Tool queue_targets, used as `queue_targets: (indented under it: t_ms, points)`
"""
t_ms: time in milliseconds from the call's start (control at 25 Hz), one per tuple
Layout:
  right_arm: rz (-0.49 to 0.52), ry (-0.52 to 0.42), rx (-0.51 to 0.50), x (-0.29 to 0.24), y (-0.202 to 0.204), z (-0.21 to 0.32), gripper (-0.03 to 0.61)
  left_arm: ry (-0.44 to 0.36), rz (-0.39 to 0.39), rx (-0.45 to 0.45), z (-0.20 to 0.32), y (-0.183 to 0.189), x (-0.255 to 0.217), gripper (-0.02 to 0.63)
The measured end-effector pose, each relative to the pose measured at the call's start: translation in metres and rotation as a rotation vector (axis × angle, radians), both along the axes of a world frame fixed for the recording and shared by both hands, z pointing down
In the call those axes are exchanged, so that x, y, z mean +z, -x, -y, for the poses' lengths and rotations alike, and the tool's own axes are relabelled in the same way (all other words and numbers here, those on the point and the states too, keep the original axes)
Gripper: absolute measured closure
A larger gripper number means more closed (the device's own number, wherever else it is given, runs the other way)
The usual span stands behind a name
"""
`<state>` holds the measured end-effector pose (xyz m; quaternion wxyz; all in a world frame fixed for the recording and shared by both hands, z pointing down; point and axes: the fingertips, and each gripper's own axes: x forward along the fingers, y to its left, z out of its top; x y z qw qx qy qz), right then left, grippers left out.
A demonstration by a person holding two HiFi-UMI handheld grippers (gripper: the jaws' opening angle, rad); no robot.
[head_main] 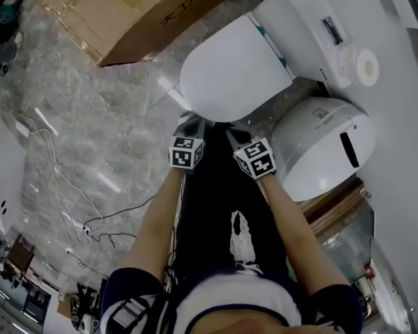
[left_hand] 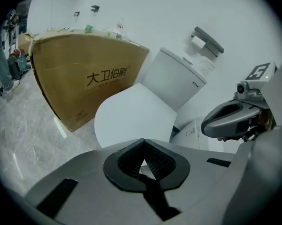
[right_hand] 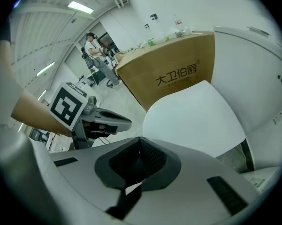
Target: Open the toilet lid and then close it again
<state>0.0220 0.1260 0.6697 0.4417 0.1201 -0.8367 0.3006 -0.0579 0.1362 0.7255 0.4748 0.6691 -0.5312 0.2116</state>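
Observation:
The white toilet lid (head_main: 233, 72) lies down over the bowl, in front of the tank (head_main: 306, 26). My left gripper (head_main: 189, 122) hangs at the lid's near rim, shut, with nothing between its jaws. My right gripper (head_main: 235, 135) is beside it, just off the rim, also shut and empty. Whether either tip touches the rim I cannot tell. In the left gripper view the closed jaws of the left gripper (left_hand: 141, 159) point at the lid (left_hand: 131, 116), with the right gripper (left_hand: 230, 118) alongside. The right gripper view has the right gripper (right_hand: 138, 159) below the lid (right_hand: 197, 116), the left gripper (right_hand: 103, 121) to its left.
A large cardboard box (head_main: 146, 12) stands left of the toilet. A round white bin (head_main: 320, 145) sits close on the right, under a paper roll (head_main: 365, 67) on the wall. Cables (head_main: 90, 221) trail over the marble floor. A person (right_hand: 95, 50) stands far off.

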Motion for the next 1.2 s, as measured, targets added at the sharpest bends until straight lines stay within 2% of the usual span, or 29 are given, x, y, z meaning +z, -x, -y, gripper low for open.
queue_targets:
  t_ms: [280,1200]
  points:
    - [0.025,-0.047,-0.013,-0.021,0.009,0.006,0.571,-0.061,0.005,0.031,0.004,-0.003,-0.039,0.607]
    - [0.025,-0.049,0.061,-0.018,0.022,-0.003,0.571,-0.05,0.015,0.13,-0.005,0.012,-0.052,0.608]
